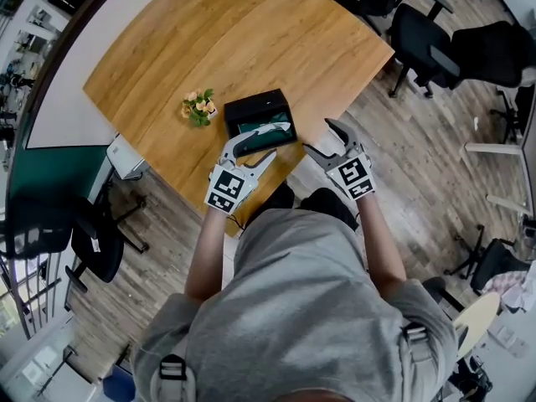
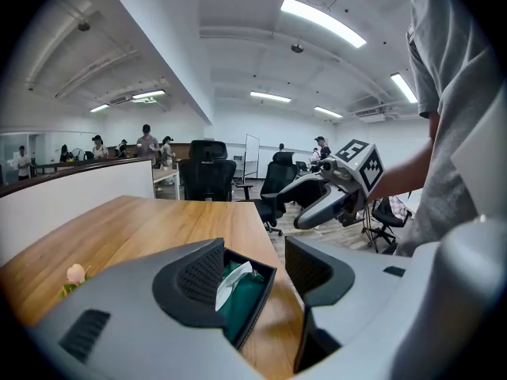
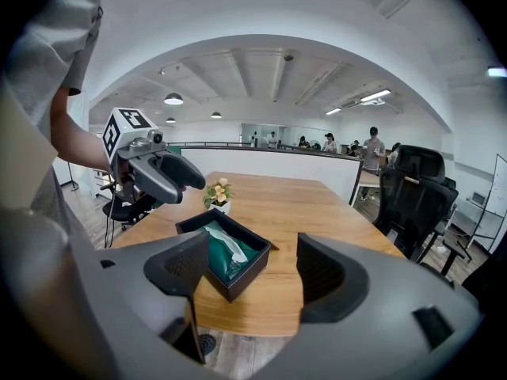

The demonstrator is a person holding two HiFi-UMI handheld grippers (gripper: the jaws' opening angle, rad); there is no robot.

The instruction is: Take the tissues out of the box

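One black box (image 3: 240, 278) stands near the bench (image 1: 209, 40) edge, beside one small flower pot (image 1: 198, 107). In it lies one green pack (image 3: 224, 264), with one white tissue (image 3: 230, 248) standing out. The left tongs (image 1: 280, 141) hover close at the box, wide open and empty. The right tongs (image 1: 318, 137), also wide and empty, wait beside it. It seems best to put one jaw on each side of the white tip and close softly, while the other tongs steady the box.

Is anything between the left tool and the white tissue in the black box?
Nothing visible. The black rectangular box is open on top, and the white tissue sticks up from the green pack ahead of the open left tool.
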